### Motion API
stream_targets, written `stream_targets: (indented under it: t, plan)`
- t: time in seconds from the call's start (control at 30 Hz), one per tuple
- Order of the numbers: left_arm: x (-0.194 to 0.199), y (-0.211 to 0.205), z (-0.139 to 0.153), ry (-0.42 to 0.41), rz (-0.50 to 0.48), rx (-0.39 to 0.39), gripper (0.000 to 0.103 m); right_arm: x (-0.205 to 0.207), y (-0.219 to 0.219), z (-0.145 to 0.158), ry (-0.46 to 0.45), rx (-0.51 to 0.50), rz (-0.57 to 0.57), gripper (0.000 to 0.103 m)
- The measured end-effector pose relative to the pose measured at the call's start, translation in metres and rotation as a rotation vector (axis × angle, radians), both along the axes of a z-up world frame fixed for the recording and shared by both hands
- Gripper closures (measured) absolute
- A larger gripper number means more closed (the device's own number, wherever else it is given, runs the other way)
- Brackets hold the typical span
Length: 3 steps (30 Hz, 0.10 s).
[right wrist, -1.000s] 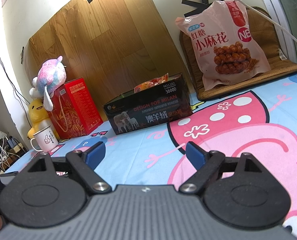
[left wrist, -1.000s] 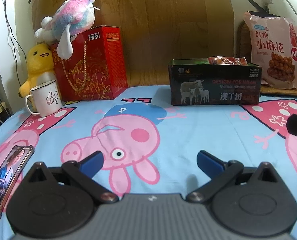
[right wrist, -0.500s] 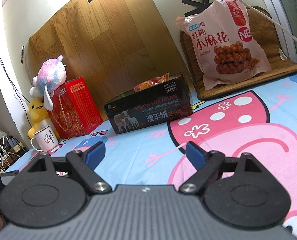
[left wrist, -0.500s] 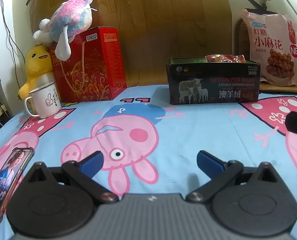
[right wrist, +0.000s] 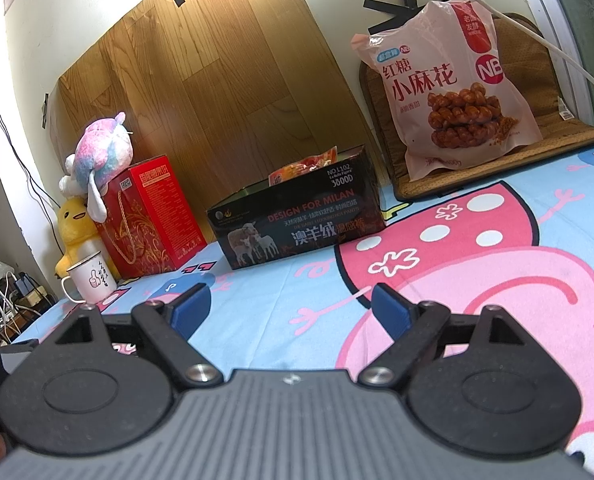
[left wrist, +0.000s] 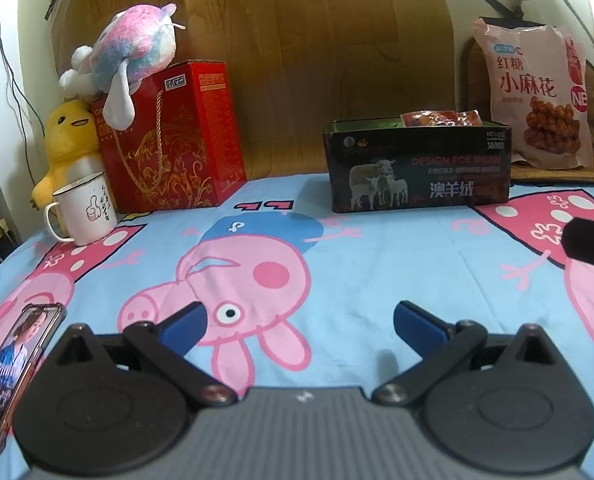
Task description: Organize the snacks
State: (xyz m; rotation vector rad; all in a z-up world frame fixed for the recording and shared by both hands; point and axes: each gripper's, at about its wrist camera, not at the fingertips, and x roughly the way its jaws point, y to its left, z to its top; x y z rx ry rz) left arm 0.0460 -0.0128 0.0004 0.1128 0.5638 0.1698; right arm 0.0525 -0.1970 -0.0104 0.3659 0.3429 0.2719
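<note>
- Two blue pads of the left gripper point(left wrist: 299, 322) stand wide apart, released and holding nothing, above the cartoon-pig sheet point(left wrist: 377, 264). Ahead, the open dark box point(left wrist: 417, 168) holds orange snack packets point(left wrist: 437, 118); a phone point(left wrist: 15, 372) lies left.
- Right view: the right gripper point(right wrist: 291, 310) is likewise spread and empty. The pink twist-snack bag point(right wrist: 453, 88) leans upright on a woven mat point(right wrist: 537, 148), right of the box point(right wrist: 297, 224); red gift box point(right wrist: 149, 216) and enamel mug point(right wrist: 91, 282) stand left.

Both cameras sit low over the cartoon-print sheet point(left wrist: 397, 248), each looking forward past its own gripper toward the back edge and the wood-grain board point(right wrist: 217, 80). The left wrist view faces the black box point(left wrist: 417, 168) squarely; the right wrist view looks from further right, tilted. Both share the box, red carton point(right wrist: 149, 216) and pink snack bag point(left wrist: 537, 92).
</note>
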Motion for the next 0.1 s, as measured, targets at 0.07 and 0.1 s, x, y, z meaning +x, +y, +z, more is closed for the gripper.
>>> stream_targets:
  t: [0.07, 0.1]
  plan:
    - [0.0006, 0.0001, 0.0, 0.005, -0.005, -0.004, 0.0, -0.0001, -0.0002, -0.0001, 0.0, 0.0, 0.0, 0.014]
    - [0.0016, 0.0005, -0.0004, 0.013, -0.005, -0.008, 0.0, -0.0001, 0.0, 0.0, 0.0, 0.0, 0.0, 0.014]
